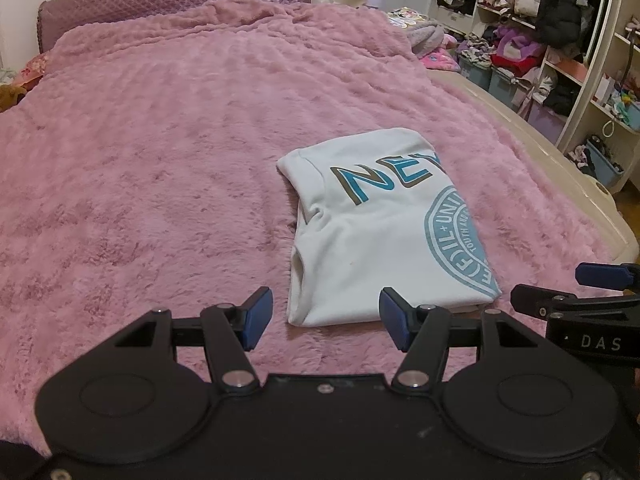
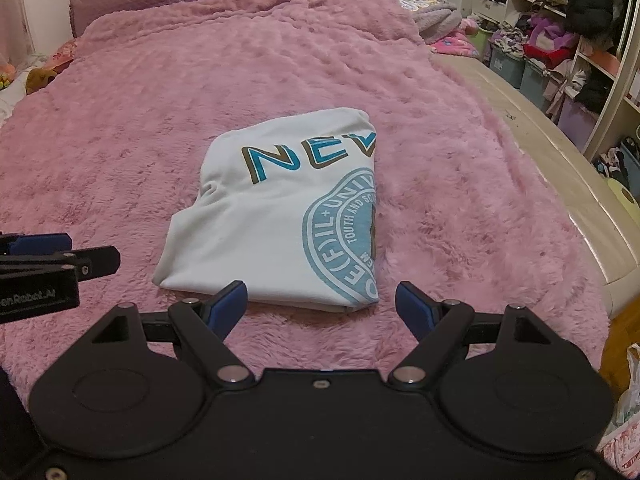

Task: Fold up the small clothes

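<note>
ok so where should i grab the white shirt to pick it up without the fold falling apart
Take the folded white shirt at its near edge, where the stacked layers end closest to the right gripper, coming in low and straight ahead over the pink blanket. The edge is thick and faces the open jaws, so one pinch likely catches all layers; the left gripper could grip the same edge beside it.

Folded white cotton T-shirt (image 2: 264, 224) printed with blue-and-brown letters "NEV", cut off at the fold, round light-blue seal reading "UNIV" and "YOUTH AND", black plastic gripper body (image 1: 596, 340) marked "DAS"
</note>
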Tool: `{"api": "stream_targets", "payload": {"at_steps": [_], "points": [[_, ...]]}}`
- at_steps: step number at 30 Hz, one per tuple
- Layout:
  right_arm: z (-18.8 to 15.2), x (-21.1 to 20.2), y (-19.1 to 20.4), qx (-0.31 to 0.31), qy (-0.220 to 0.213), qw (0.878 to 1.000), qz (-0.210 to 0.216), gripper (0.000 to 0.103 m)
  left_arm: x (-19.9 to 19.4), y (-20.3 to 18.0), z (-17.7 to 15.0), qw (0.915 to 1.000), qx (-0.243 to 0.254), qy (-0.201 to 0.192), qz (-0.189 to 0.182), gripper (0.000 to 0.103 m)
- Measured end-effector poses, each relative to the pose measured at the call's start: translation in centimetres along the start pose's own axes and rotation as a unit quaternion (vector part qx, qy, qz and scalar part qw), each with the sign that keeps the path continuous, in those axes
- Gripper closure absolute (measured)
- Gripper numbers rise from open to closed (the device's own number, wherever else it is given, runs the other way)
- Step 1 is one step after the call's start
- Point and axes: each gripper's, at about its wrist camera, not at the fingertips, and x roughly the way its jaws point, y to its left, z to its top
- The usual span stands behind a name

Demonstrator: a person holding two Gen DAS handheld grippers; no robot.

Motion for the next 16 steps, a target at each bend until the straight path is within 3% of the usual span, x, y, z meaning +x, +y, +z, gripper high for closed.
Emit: {"api": "stream_targets", "payload": {"at_steps": [12, 16], "points": [[0.0, -0.35, -0.29, 0.005, -0.001, 1.0, 0.004, 0.025, -0.09, -0.66, -0.2, 0.9999, 0.013, 0.001, 0.0, 0.042], [-0.05, -0.35, -0.36, 0.005, -0.002, 1.0, 0.006, 0.025, -0.77, -0.81, -0.26, 0.9997, 0.009, -0.022, -0.002, 0.042]]}}
